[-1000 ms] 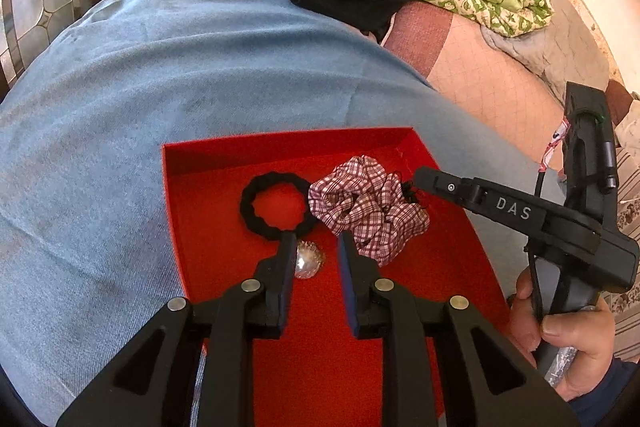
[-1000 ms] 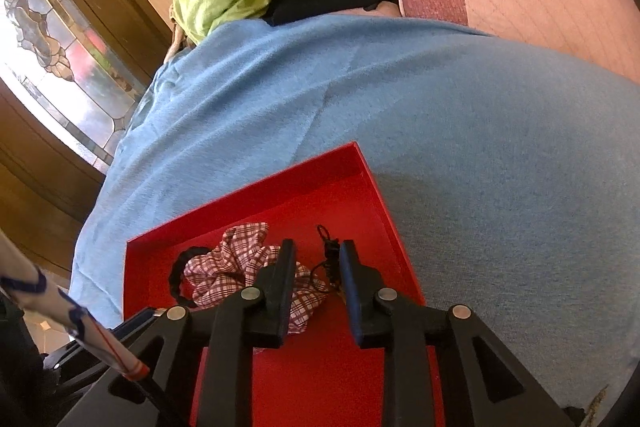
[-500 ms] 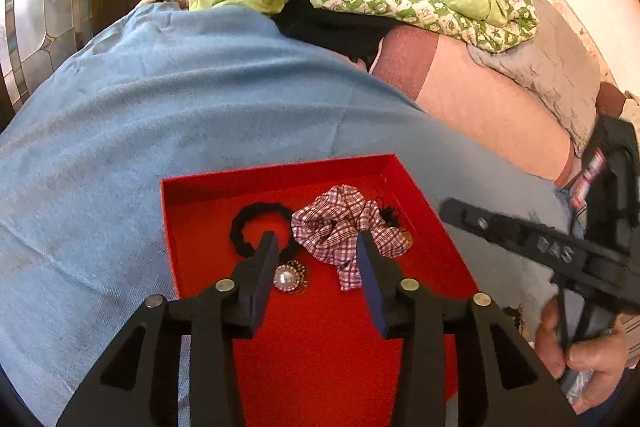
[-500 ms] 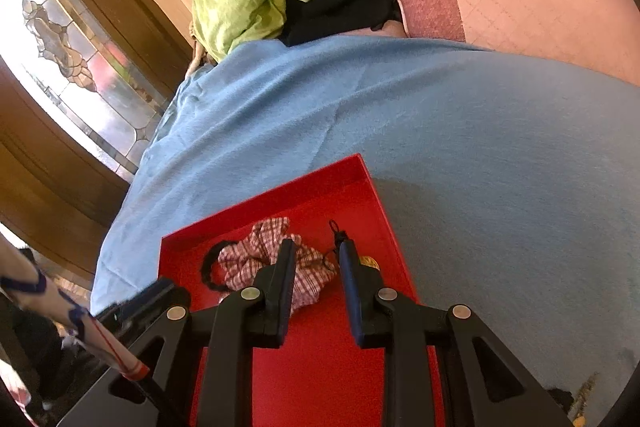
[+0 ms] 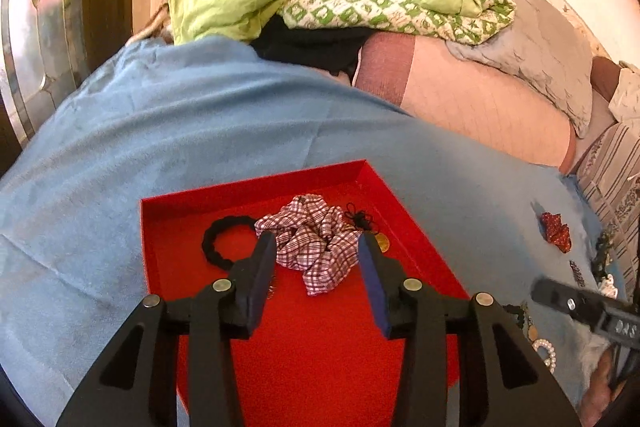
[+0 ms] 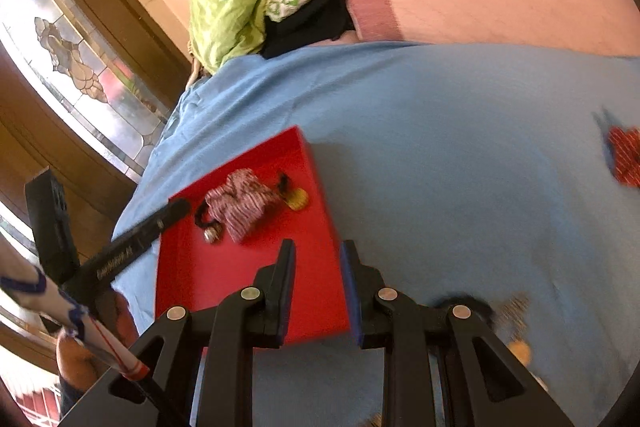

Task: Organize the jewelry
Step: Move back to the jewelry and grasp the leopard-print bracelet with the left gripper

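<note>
right gripper (image 6: 316,291) jaws apart, empty, over red tray (image 6: 248,283) near edge | loose jewelry (image 6: 516,307) just right of it on blue blanket (image 6: 440,147) | left gripper (image 5: 316,259) gaping, empty, over tray, farther

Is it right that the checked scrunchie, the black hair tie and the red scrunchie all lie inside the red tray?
Not quite. The red scrunchie lies outside, on the blue cloth, as the left wrist view shows. The checked scrunchie and black hair tie do lie inside the red tray.
</note>
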The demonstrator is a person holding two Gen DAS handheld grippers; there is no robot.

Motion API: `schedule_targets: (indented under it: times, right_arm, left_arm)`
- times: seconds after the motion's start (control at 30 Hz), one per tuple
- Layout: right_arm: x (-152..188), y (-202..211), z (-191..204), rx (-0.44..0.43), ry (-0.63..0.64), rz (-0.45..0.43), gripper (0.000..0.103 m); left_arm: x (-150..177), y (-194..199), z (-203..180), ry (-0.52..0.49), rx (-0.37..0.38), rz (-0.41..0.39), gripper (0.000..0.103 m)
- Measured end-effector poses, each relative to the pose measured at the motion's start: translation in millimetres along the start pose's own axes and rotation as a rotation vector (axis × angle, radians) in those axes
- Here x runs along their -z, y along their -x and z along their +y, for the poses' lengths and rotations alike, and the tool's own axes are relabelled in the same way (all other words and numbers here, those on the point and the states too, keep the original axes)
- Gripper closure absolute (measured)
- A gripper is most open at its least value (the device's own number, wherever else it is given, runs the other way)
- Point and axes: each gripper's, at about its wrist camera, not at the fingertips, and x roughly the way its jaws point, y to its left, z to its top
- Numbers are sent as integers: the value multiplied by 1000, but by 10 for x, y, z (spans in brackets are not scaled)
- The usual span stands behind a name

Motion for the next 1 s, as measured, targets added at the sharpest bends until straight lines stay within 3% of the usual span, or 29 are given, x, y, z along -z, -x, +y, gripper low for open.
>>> schedule_targets:
  times: [0.27, 0.4, 0.57, 0.73, 1.0]
  right_arm:
    - [531, 651, -639, 39, -83, -61, 78]
    - [788, 899, -1046, 118, -150, -105, 77]
    - [843, 997, -1284, 105, -217, -118, 77]
    - [878, 956, -1334, 82, -212, -85, 77]
    - [967, 993, -1432, 92, -221, -64, 77]
  left_arm:
    - [250, 331, -574, -124, 54, -55, 56]
    - [622, 483, -880, -182, 138, -13, 56]
    - [1106, 549, -1140, -201, 216, 88, 56]
    - [1441, 479, -1403, -279, 205, 157, 56]
    - [1530, 151, -1621, -303, 182, 217, 56]
